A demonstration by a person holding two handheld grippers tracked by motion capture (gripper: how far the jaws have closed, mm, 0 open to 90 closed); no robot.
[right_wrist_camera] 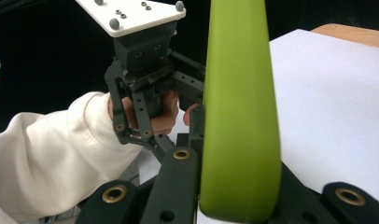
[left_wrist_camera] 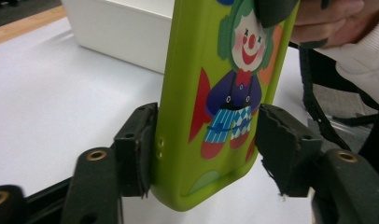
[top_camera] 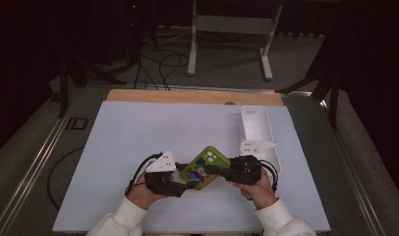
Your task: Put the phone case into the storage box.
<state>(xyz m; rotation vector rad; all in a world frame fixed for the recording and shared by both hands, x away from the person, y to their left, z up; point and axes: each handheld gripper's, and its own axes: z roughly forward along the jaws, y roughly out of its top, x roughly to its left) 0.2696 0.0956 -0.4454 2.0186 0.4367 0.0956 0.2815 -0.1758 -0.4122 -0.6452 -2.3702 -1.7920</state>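
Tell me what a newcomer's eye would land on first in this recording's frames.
First, the bright green soft phone case with a cartoon clown printed on it, held above the near middle of the pale table sheet between the two grippers. The right gripper is shut on one end, while the left gripper brackets the other end, one pad at the edge. Behind, right, lies a long white plastic tray.

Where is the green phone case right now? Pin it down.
In the high view the green phone case is held above the white table near its front edge, between the left gripper and right gripper, left of the white tray.
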